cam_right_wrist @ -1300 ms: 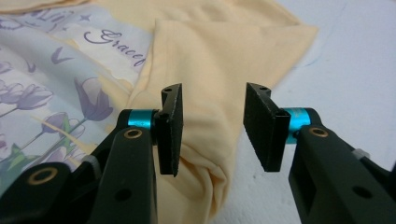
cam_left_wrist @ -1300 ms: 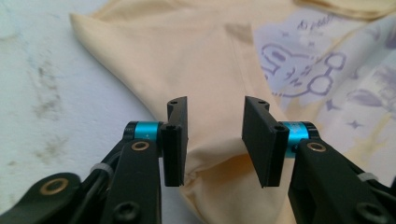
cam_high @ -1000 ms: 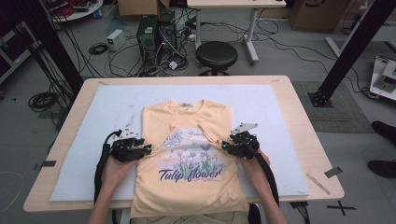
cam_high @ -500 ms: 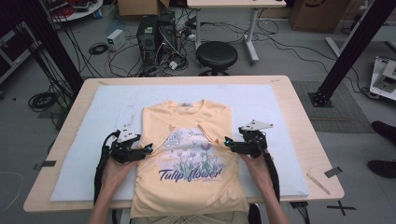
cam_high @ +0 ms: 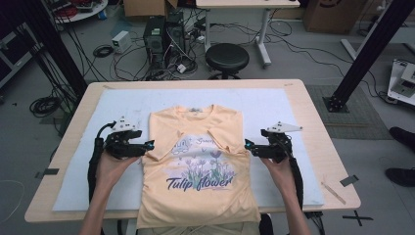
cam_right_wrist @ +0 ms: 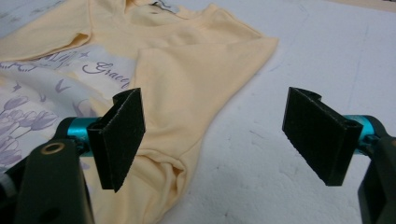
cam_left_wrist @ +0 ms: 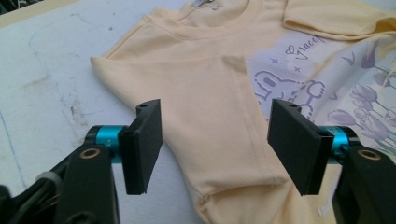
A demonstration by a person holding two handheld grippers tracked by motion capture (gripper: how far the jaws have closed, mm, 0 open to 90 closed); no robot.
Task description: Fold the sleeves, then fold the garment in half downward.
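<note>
A pale yellow T-shirt [cam_high: 195,196] with a purple tulip print lies flat, front up, on the white mat [cam_high: 112,103]. Both sleeves are folded inward over the chest. My left gripper [cam_high: 149,145] hovers at the shirt's left edge; its jaws have just been opening and stand open above the folded sleeve [cam_left_wrist: 210,93], with nothing between them. My right gripper [cam_high: 248,145] sits at the shirt's right edge. Its jaws have also just been opening and stand wide apart, one over the folded sleeve [cam_right_wrist: 187,70], the other over bare mat, gripping nothing.
The mat covers most of a wooden table [cam_high: 313,122]. A strip of dark tape [cam_high: 348,180] and a thin stick [cam_high: 334,192] lie near the table's right front corner. Beyond the far edge stand a black stool [cam_high: 226,56] and computer towers [cam_high: 164,32] with cables.
Both grippers have let go of the sleeves and opened. The left one has risen; the right one has drawn outward to the right and lifted a little. The shirt lies still.
</note>
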